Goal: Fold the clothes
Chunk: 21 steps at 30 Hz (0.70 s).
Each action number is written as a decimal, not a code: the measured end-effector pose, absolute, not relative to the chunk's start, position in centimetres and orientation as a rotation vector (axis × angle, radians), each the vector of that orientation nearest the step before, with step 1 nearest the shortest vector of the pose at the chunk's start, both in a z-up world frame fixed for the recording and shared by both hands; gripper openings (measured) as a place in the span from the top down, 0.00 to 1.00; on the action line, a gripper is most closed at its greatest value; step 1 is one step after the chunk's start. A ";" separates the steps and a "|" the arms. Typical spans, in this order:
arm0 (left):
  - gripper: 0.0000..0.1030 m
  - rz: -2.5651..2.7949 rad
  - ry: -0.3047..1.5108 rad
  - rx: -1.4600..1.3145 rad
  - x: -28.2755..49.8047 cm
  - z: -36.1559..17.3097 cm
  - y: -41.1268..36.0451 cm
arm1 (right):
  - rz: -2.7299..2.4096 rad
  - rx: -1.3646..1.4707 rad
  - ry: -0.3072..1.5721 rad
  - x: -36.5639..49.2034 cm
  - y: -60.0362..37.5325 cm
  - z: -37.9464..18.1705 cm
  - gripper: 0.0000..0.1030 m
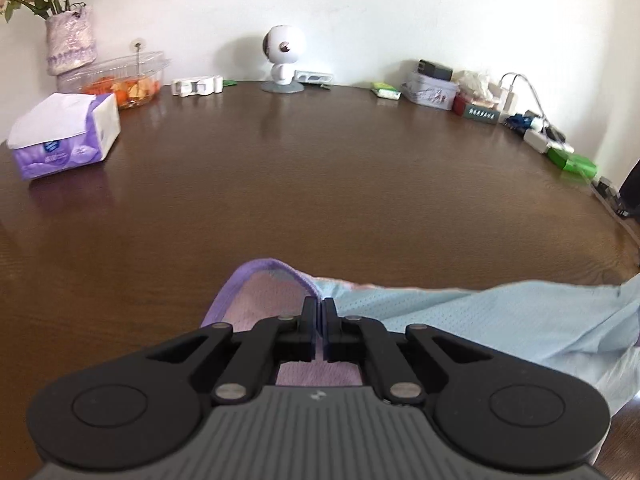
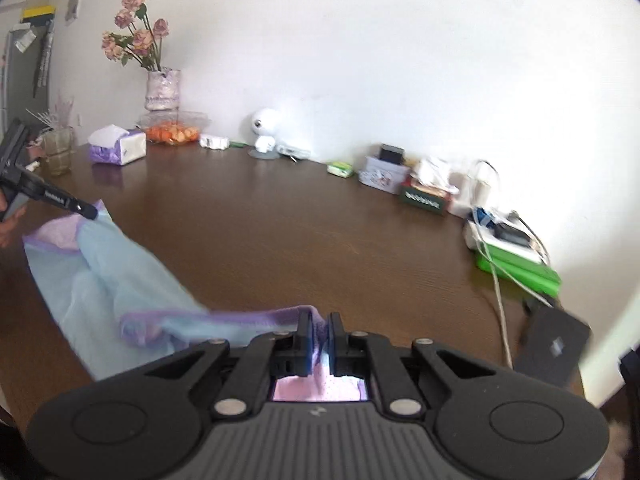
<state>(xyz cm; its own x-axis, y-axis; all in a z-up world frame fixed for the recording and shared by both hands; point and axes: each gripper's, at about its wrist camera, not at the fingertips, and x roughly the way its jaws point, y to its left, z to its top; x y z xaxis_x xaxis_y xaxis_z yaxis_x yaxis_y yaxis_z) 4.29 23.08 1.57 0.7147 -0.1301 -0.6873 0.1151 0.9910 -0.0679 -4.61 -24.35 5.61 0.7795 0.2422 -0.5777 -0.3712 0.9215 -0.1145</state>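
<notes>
Two grippers are clamped on one pale blue garment (image 2: 120, 280) with purple trim: the left gripper (image 1: 319, 304) and the right gripper (image 2: 319, 322) each pinch a purple hem. The garment is draped over the near edge of a dark brown wooden table (image 1: 320, 184). Beyond it, against the white wall (image 1: 360, 8), stand a white camera (image 1: 282, 60), a tissue pack (image 1: 64, 136) and a flower vase (image 2: 162, 90).

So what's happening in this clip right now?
A person is folding a light blue garment with purple trim, using a handheld gripper in each hand. The left gripper is shut on the purple edge at one end, and the right gripper is shut on the trim at the other end. The cloth hangs stretched between them, low over the near side of the brown table. No fold shows yet. A tissue pack sits well clear at the far left.
</notes>
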 end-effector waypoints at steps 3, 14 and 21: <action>0.97 -0.131 0.775 -0.028 4.1 1.4 23.4 | 0.341 -0.191 0.695 -6.7 -24.7 3.8 0.94; 0.81 -0.116 0.816 -0.092 6.1 3.1 24.3 | 0.302 0.047 0.635 -5.0 -28.4 7.2 0.56; 0.98 -0.101 0.841 -0.092 8.0 1.8 23.1 | 0.263 0.087 0.833 -0.5 -26.6 2.7 0.91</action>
<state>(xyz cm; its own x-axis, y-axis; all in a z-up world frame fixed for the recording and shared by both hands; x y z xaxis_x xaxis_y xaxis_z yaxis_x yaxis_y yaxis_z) 7.98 23.07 1.79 0.6628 -0.1251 -0.7383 0.0525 0.9913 -0.1209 -0.49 -26.59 2.68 0.6421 0.2646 -0.7195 -0.1966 0.9640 0.1791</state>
